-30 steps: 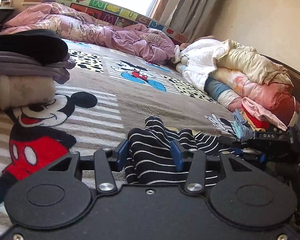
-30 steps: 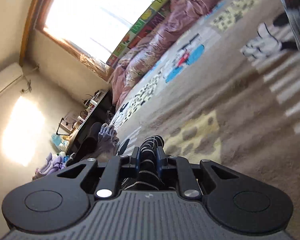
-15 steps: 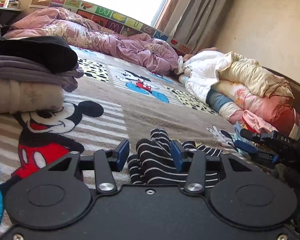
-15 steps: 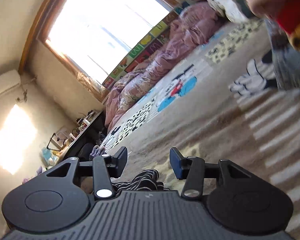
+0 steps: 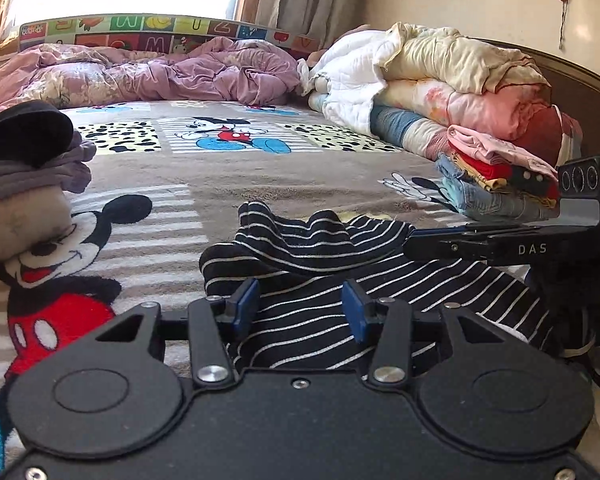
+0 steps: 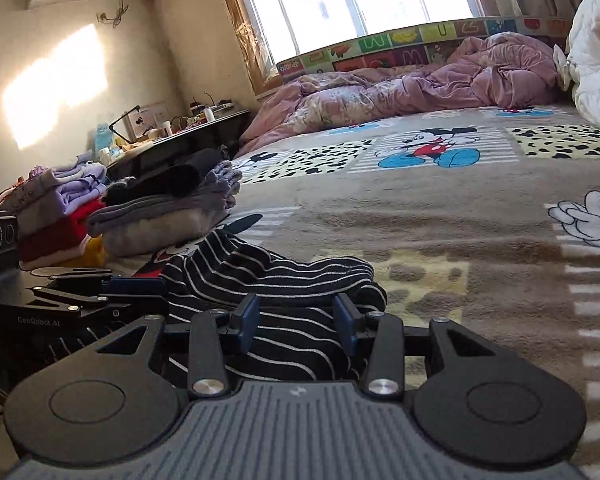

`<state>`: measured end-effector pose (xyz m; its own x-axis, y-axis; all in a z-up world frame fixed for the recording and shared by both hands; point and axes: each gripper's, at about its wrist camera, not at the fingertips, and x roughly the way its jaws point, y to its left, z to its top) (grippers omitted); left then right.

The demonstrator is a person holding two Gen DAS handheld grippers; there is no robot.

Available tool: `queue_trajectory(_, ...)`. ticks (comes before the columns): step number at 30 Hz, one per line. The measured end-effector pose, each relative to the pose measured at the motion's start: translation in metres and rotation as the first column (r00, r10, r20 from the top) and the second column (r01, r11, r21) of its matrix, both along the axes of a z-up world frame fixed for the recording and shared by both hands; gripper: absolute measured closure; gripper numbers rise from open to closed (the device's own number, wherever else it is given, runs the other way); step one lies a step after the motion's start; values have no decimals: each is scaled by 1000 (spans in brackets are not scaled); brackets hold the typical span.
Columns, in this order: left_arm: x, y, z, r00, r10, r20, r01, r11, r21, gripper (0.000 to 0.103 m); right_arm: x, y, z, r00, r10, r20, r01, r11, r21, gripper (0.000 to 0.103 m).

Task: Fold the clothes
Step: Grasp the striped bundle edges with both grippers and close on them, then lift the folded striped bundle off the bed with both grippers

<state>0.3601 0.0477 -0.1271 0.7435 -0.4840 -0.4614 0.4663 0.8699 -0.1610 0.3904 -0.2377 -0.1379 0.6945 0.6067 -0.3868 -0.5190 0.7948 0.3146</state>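
A black garment with thin white stripes (image 5: 320, 256) lies bunched on the Mickey Mouse blanket (image 5: 228, 184). My left gripper (image 5: 300, 310) is open, its blue pads on either side of the cloth's near part, not pinching it. My right gripper (image 6: 296, 322) is open too, over the same striped garment (image 6: 268, 276). Each gripper shows side-on in the other's view: the right one (image 5: 480, 242) at the cloth's right edge, the left one (image 6: 100, 292) at its left edge.
A stack of folded grey, black and beige clothes (image 5: 24, 184) sits at the left. Folded pink, red and denim clothes (image 5: 496, 176) lie at the right below rolled quilts (image 5: 440, 80). A purple duvet (image 5: 160, 76) lies at the back. A cluttered desk (image 6: 168, 132) stands beyond the bed.
My right gripper opened and let go of the striped cloth, then levelled out low over it. My left gripper drew back a little and the garment now lies spread on the blanket.
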Motion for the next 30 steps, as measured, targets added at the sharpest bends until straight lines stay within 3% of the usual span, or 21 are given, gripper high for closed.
queue_trajectory(5, 1, -2, -5, 1000, -1, -9, 1, 1000, 20, 56, -3, 1, -7, 1000, -16, -4, 16, 1000, -11, 62)
queue_trajectory(10, -11, 21, 11, 997, 76, -10, -77, 990, -118, 50, -18, -12, 3, 994, -110, -3, 110, 992, 59, 57)
queue_trajectory(13, -19, 40, 14, 986, 152, -70, -164, 961, -222, 42, -28, -34, 1, 973, -196, -119, 215, 960, 179, 37)
queue_trajectory(18, -29, 58, 1, 951, 145, -273, -247, 888, -388, 37, -36, -51, -22, 907, -186, -378, 325, 880, 347, 26)
queue_trajectory(20, -32, 58, -5, 932, 126, -339, -266, 874, -408, 37, -37, -44, -28, 892, -146, -427, 316, 879, 359, 25)
queue_trajectory(23, -33, 51, -10, 916, 116, -385, -277, 877, -393, 37, -40, -28, -29, 892, -137, -430, 280, 916, 289, 24)
queue_trajectory(30, -22, 40, -15, 908, 95, -408, -276, 868, -412, 37, -30, -10, -33, 908, -88, -409, 214, 938, 274, 27)
